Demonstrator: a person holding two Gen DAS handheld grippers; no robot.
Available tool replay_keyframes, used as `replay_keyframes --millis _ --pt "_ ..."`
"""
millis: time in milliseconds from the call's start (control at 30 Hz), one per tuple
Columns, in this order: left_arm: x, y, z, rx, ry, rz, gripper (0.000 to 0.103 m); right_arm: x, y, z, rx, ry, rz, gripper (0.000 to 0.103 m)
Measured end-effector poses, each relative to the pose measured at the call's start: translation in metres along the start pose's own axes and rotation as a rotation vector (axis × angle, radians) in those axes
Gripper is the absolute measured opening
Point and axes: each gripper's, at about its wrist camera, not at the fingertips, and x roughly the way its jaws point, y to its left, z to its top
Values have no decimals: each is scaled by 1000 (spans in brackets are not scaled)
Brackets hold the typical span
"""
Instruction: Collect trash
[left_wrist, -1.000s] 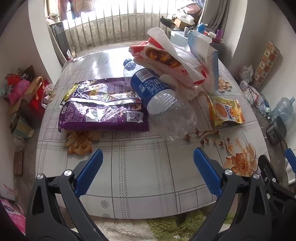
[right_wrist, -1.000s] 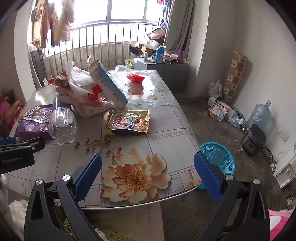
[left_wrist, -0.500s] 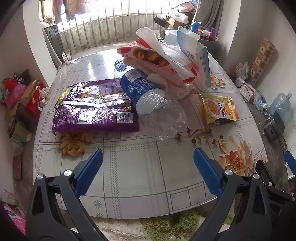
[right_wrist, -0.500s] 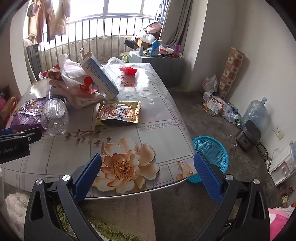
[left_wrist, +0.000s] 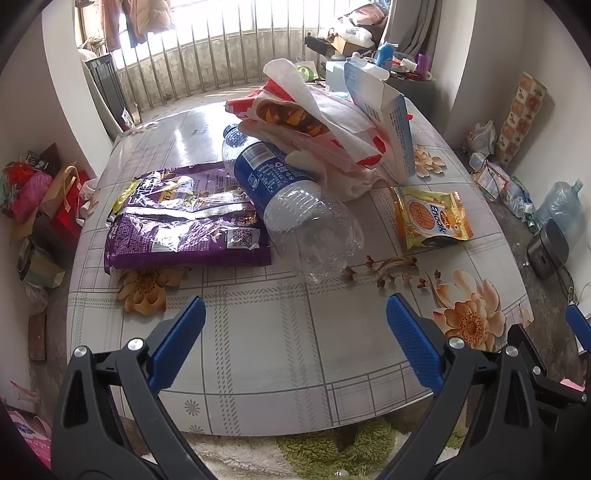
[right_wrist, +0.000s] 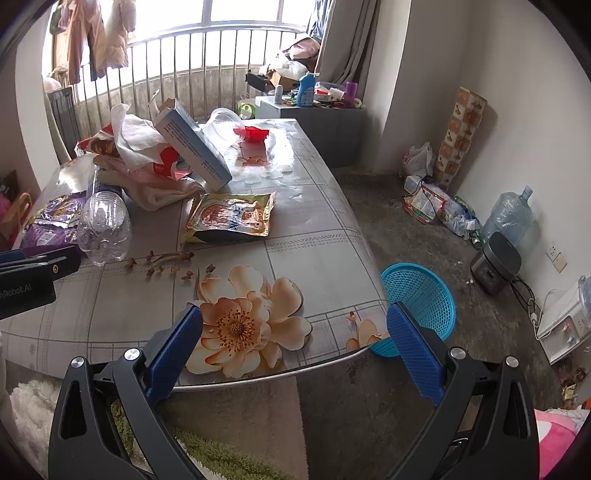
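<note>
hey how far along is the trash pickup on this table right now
Nothing looks collected yet. The blue basket on the floor beside the table shows no trash in its visible part. Both the left gripper and right gripper are open and hold nothing. Still on the table: the purple wrapper, plastic bottle, yellow snack packet, crumpled bag and blue box.

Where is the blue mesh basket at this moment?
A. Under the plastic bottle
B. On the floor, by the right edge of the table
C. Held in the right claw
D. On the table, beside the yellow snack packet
B: the blue mesh basket stands on the floor past the table edge, while the right claw is open and empty.
</note>
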Motion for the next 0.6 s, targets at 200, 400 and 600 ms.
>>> replay_keyframes --millis 200,400,600 --pt "-1 0 0 5 -3 -1 94 1 -1 0 5 9 1 97" --pt "-2 -3 0 7 -3 2 94 1 0 0 5 10 2 97" --pt "-2 -2 0 7 -1 3 94 1 0 0 6 12 2 97"
